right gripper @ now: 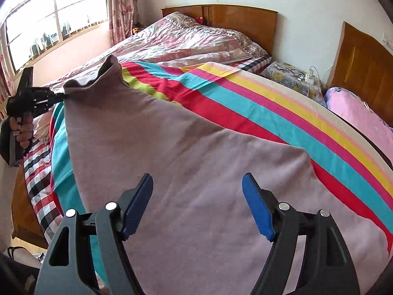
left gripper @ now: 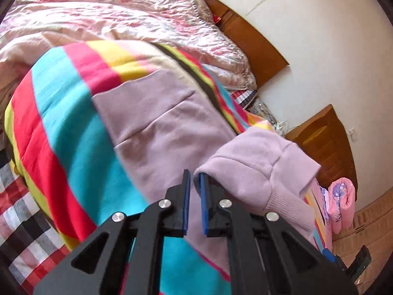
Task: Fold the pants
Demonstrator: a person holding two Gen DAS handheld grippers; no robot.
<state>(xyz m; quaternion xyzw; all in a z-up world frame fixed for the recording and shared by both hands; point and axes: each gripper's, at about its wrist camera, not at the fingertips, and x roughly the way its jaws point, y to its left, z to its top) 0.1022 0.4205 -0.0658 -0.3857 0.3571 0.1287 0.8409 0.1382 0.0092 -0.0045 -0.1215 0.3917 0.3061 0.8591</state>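
Fingers (left gripper: pixel 186 191) amid soft, rumpled lilac pants (left gripper: pixel 159 123)

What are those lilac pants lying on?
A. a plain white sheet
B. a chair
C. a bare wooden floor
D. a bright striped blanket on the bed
D: the pants are spread over a striped blanket of red, turquoise, pink and yellow that covers the bed, while the left claw pinches one end of them and lifts it.
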